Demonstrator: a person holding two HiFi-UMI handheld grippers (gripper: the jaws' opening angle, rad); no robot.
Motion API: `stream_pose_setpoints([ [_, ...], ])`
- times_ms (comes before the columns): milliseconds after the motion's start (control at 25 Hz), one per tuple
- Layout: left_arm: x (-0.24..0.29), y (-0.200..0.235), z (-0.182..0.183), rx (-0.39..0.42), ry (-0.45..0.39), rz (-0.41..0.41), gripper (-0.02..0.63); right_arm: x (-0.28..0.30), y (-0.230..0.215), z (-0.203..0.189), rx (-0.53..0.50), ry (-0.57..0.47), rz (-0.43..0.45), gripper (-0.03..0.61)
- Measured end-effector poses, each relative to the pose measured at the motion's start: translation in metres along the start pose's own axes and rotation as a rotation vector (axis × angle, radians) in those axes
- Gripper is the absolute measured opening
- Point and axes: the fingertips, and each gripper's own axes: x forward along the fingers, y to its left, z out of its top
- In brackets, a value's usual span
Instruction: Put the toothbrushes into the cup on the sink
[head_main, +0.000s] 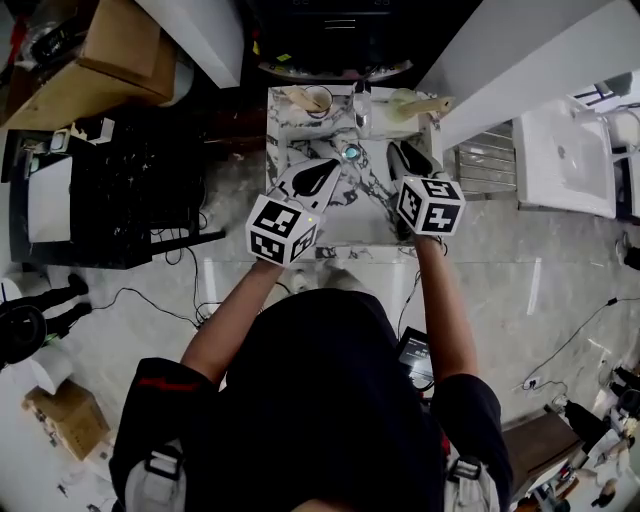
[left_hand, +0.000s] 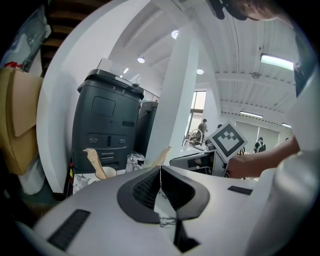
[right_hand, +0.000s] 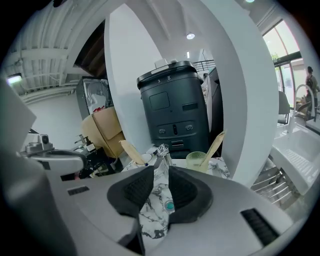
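Note:
The marble sink (head_main: 300, 150) carries two cups at its back edge. A wooden toothbrush (head_main: 300, 97) leans in the white cup (head_main: 320, 99) on the left, and another toothbrush (head_main: 432, 104) leans in the green cup (head_main: 403, 99) on the right. My left gripper (head_main: 328, 170) hovers over the basin's left side, shut and empty. My right gripper (head_main: 405, 152) hovers over the right side, jaws slightly apart with nothing between them. The right gripper view shows the green cup (right_hand: 196, 160), its toothbrush (right_hand: 215, 146) and the white cup's toothbrush (right_hand: 131, 151) beyond the gripper (right_hand: 161, 172). The left gripper (left_hand: 160, 170) shows its pads touching.
A chrome faucet (head_main: 361, 105) stands between the cups, and the drain (head_main: 351, 152) lies between the grippers. A black bin (right_hand: 172, 110) stands behind the sink. To the right are a metal rack (head_main: 487, 160) and a white basin (head_main: 565, 155). A black cart (head_main: 120, 190) and floor cables are left.

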Motion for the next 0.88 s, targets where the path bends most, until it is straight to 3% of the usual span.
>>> stream_pose_setpoints([
  [880, -0.117, -0.035, -0.002, 0.038, -0.105, 0.029, 0.017, -0.092, 0.12, -0.017, -0.09, -0.078, 0.025, 0.057],
])
